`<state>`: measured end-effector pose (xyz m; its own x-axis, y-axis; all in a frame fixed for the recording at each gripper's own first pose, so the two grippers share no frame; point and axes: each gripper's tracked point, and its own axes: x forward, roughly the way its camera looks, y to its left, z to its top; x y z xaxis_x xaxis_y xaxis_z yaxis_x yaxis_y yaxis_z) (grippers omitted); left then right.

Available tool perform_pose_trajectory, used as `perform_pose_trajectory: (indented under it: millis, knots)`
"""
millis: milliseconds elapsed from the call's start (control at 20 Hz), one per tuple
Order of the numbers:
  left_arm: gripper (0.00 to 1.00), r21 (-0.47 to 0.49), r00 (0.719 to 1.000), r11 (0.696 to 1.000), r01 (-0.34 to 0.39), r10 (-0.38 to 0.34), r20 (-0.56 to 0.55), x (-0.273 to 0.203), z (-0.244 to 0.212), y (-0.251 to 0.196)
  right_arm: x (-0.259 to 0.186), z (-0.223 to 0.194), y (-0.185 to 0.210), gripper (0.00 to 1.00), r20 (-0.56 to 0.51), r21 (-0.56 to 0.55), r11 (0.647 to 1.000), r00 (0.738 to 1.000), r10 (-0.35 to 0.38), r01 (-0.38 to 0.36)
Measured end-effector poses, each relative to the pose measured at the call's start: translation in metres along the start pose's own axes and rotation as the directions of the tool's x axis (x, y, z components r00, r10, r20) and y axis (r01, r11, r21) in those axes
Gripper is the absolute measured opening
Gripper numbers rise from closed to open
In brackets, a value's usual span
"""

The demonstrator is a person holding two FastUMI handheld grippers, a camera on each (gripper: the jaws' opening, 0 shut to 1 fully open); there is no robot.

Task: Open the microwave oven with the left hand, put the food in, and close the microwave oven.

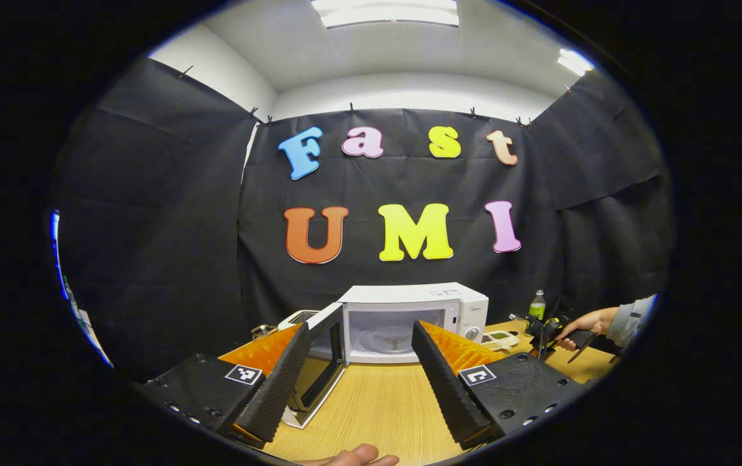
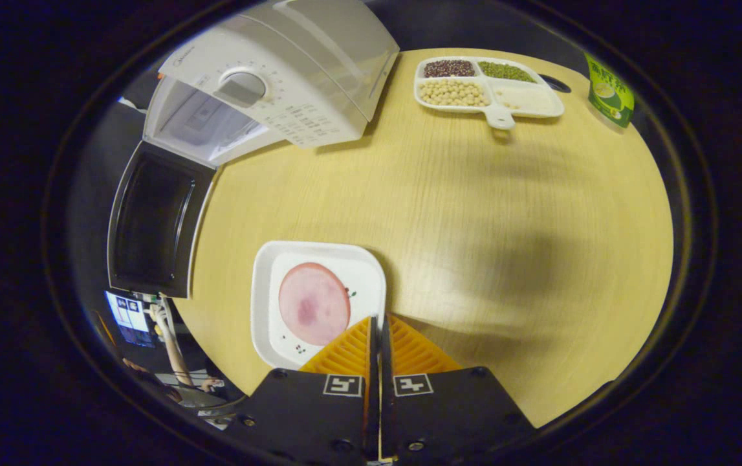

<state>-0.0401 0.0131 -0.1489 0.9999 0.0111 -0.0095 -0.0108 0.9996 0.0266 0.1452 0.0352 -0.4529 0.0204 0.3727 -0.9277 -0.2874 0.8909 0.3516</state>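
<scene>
The white microwave (image 1: pixel 409 310) stands at the back of the wooden table, its door (image 1: pixel 322 362) swung wide to the left and the cavity bare. My left gripper (image 1: pixel 361 330) is open in front of it, with nothing between the fingers. In the right gripper view a white square plate (image 2: pixel 280 259) carries a round pink slice of meat (image 2: pixel 314 303). My right gripper (image 2: pixel 380 321) is shut on the plate's right rim. From above, the microwave (image 2: pixel 293 71) and its open door (image 2: pixel 154 220) lie beyond the plate to the left. Far right, a hand (image 1: pixel 587 321) holds the right gripper (image 1: pixel 546 333).
A divided white tray of beans and grains (image 2: pixel 497 103) sits at the far side of the table (image 2: pixel 474 213), with a green carton (image 2: pixel 610 97) to its right. A green-labelled bottle (image 1: pixel 537 304) stands right of the microwave. A fingertip (image 1: pixel 358 458) shows at the bottom edge.
</scene>
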Motion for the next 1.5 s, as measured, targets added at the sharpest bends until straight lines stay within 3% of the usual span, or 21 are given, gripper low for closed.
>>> perform_pose_trajectory:
  millis: [150,400,600,950,1300,1350,1400,1450,1500]
  knots:
    - [0.94,0.018,1.0,1.0,-0.016,0.016,0.008,-0.008,0.002,-0.001,0.0,0.0,-0.001,0.04,-0.02,-0.008,1.0,1.0,0.019,-0.019]
    - [0.94,-0.045,1.0,0.999,0.004,-0.004,0.011,-0.023,0.001,-0.008,-0.001,-0.005,0.001,0.04,0.056,0.119,0.99,0.996,0.067,-0.074]
    - [0.94,-0.019,1.0,0.999,0.032,-0.032,0.002,-0.039,0.0,-0.013,-0.001,-0.032,0.006,0.04,0.098,0.27,0.949,0.985,0.145,-0.166]
    - [0.94,0.017,0.997,0.997,0.072,-0.072,-0.006,-0.061,-0.002,-0.01,-0.033,-0.064,0.018,0.04,0.205,0.407,0.888,0.968,0.142,-0.216]
    - [0.94,0.001,0.994,0.994,0.111,-0.111,-0.026,-0.074,-0.007,0.008,-0.052,-0.035,0.08,0.04,0.301,0.37,0.878,0.933,0.196,-0.304]
    - [0.94,0.009,0.993,0.994,0.113,-0.112,-0.021,-0.075,-0.007,0.013,-0.053,-0.026,0.089,0.0,0.32,0.371,0.874,0.926,0.199,-0.316]
    - [0.94,0.015,0.994,0.994,0.11,-0.11,-0.018,-0.075,-0.006,0.017,-0.051,-0.018,0.1,0.04,0.337,0.369,0.87,0.92,0.203,-0.327]
    - [0.82,0.018,0.994,0.994,0.106,-0.106,-0.019,-0.076,-0.007,0.022,-0.049,-0.01,0.111,0.04,0.352,0.374,0.863,0.913,0.209,-0.341]
    - [0.82,0.02,0.994,0.994,0.104,-0.104,-0.021,-0.076,-0.008,0.025,-0.048,-0.003,0.122,0.04,0.364,0.375,0.857,0.906,0.215,-0.354]
